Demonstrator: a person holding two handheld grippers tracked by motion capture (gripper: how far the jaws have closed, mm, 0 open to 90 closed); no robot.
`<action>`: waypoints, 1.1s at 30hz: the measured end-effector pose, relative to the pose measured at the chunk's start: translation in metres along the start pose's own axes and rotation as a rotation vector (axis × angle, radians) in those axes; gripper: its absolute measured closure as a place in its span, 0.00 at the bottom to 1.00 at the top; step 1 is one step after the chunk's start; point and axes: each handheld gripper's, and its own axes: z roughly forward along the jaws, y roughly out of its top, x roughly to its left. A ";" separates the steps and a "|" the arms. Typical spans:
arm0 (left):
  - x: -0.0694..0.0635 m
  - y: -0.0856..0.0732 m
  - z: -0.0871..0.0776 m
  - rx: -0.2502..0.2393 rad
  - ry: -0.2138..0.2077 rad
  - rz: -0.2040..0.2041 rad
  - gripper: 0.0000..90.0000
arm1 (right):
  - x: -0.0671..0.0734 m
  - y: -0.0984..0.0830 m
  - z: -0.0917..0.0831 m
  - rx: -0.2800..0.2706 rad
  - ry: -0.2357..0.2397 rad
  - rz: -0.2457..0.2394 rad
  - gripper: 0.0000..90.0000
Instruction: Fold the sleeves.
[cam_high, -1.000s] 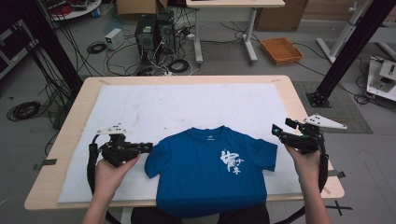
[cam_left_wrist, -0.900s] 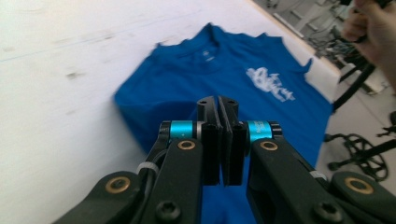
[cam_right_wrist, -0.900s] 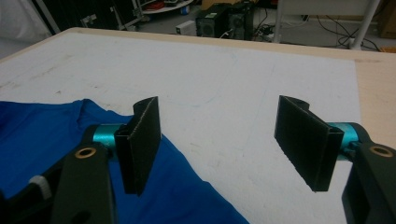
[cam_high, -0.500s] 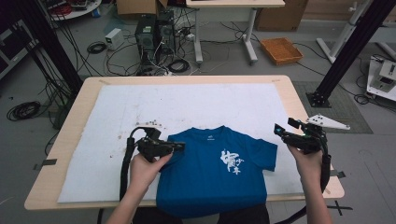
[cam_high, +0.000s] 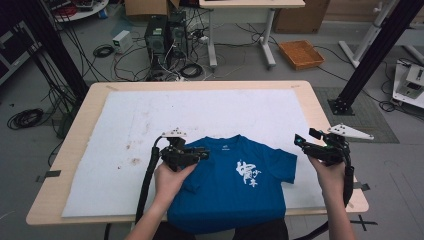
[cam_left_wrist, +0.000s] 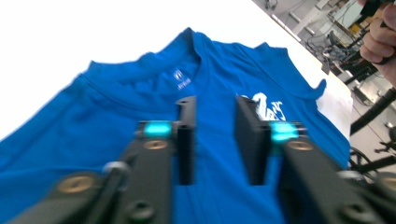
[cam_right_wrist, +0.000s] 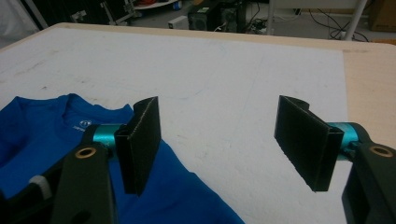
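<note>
Our left gripper (cam_high: 202, 153) hovers over the blue T-shirt (cam_high: 235, 187) (six o'clock on the table (cam_high: 85, 107)), jaws just opening, nothing pinched; our right gripper (cam_high: 300, 141), four o'clock, is spread wide.

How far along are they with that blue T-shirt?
Barely begun. The blue T-shirt already lies flat, print up, on the white mat. The left gripper hovers over its chest, jaws just opening, nothing gripped. The right gripper waits open beside the sleeve. All handling remains.

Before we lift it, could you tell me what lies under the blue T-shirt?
The blue T-shirt lies on a white mat over the wooden table. Anything beneath the cloth itself is covered.
</note>
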 end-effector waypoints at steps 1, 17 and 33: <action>0.001 0.000 -0.004 -0.020 0.009 0.026 0.68 | -0.001 -0.001 0.000 0.004 -0.001 0.005 0.35; 0.034 -0.010 -0.089 -0.188 0.120 0.189 0.49 | -0.024 -0.028 0.021 0.176 0.031 0.097 0.61; 0.040 -0.011 -0.091 -0.165 0.084 0.185 0.49 | -0.037 -0.052 0.038 0.316 0.034 0.144 0.74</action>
